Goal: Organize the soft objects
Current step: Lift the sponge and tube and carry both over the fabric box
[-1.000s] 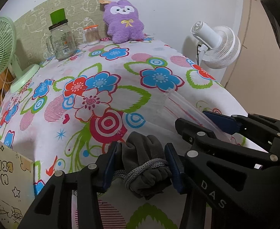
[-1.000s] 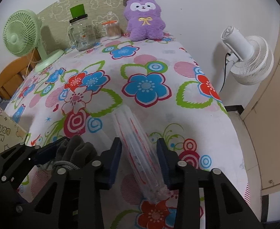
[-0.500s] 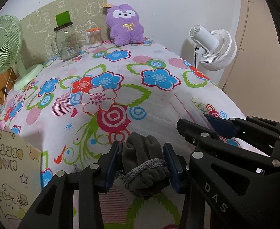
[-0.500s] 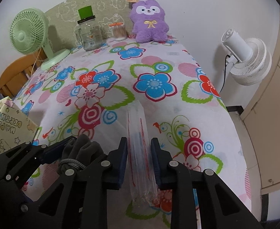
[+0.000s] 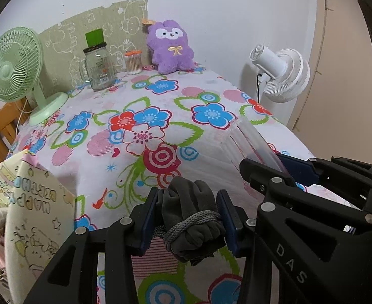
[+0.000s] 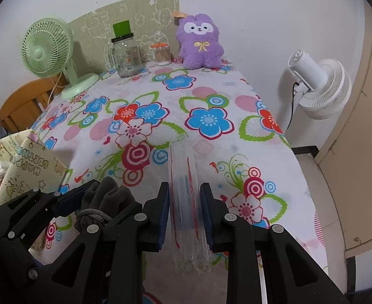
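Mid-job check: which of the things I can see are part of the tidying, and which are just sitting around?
In the job: grey tied cloth bundle in the left tool; clear plastic bag in the right tool.

Lying about: purple plush, glass jar, cotton-swab pot, green fan, white fan, paper gift bag.

A white tablecloth (image 6: 175, 101) printed with blue, red and pink flowers and green leaves. A purple plush (image 6: 199, 43) with a yellow bow. A pale green fan (image 6: 50, 50), a white fan (image 6: 322, 86), and a dark grey glove bundle (image 5: 189, 217).
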`<state>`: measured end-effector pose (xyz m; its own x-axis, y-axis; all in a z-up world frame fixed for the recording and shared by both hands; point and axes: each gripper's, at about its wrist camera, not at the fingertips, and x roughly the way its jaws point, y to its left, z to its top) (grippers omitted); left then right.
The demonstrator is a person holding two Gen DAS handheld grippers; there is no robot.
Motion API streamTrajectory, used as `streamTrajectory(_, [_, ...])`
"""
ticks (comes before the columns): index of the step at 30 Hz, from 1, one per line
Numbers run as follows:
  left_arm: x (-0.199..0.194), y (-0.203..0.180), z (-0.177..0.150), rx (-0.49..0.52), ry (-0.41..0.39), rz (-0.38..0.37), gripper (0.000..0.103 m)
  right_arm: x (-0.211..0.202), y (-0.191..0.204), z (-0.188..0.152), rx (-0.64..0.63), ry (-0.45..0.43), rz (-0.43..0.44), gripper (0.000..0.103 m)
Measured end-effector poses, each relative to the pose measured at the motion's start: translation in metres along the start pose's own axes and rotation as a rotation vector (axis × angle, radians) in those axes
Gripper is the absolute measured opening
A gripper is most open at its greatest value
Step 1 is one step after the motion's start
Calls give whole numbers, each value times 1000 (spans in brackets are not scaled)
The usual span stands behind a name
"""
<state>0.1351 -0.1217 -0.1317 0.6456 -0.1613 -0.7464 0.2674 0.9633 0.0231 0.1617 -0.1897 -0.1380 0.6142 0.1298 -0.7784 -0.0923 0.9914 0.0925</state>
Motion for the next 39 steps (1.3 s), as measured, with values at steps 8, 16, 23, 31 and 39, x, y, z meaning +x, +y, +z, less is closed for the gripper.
streamTrajectory(8, [-21, 5, -3, -3, -32, 2, 46, -22, 9, -2, -7, -34, -10, 27])
streamTrajectory(16, [-42, 7, -5, -12, -68, 3, 46, -43, 19, -4, -12, -67, -20, 27])
streamTrajectory(23, [-62, 11, -4, -15, -103, 8, 46, -63, 27, -2, -15, -99, -23, 27])
streamTrajectory(31, [-88, 14, -3, -12, -145, 20, 46, -89, 39, 0, -19, -140, -32, 27])
streamTrajectory(39, [-119, 20, -3, -15, -189, 31, 46, -117, 53, 4, -25, -184, -29, 27])
